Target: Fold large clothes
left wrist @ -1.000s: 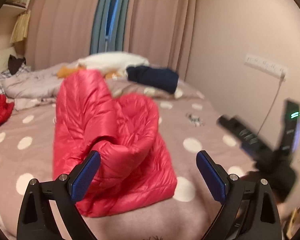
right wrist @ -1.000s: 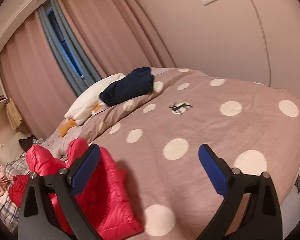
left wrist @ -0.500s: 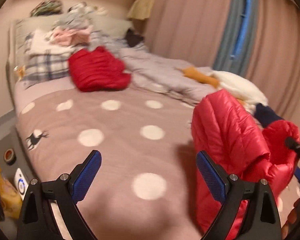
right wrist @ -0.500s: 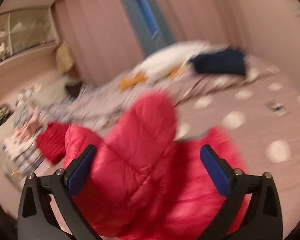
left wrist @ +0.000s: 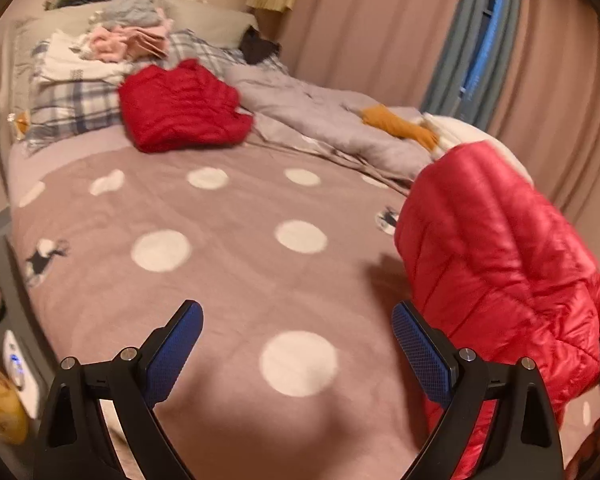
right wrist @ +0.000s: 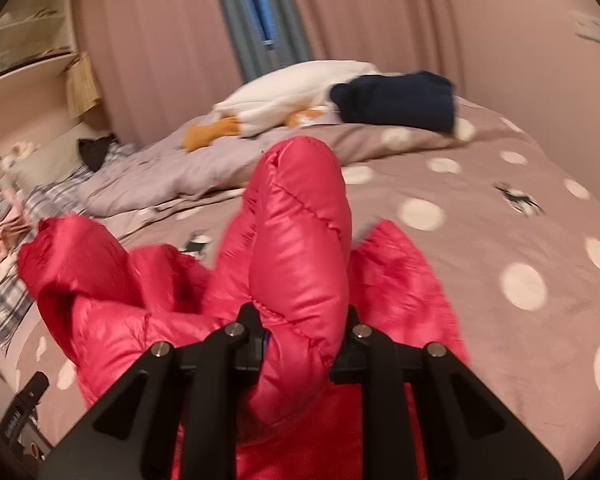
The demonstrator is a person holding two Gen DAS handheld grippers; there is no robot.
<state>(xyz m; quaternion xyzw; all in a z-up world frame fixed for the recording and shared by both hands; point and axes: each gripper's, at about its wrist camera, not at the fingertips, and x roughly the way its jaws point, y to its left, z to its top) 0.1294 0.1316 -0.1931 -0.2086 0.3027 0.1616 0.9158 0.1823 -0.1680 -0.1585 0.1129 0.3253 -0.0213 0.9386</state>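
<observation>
My right gripper (right wrist: 302, 344) has just been closing and pinches the red down jacket (right wrist: 300, 248); my left gripper (left wrist: 298, 344) is spread over the dotted bedspread (left wrist: 228, 280), jacket just right.

Warm, dim indoor light on both my views, everything tinted pink; cool blue shows only through the gap in the curtains (left wrist: 484, 36); a soft sheen glints off the red down jacket (right wrist: 300, 248), no hard glare; shadow pools on the bedspread (left wrist: 228, 216) beside the jacket and under my lens; motion blur smears the far pillows and the jacket's left edge; fisheye bends the walls, and black vignette rings every corner.
</observation>
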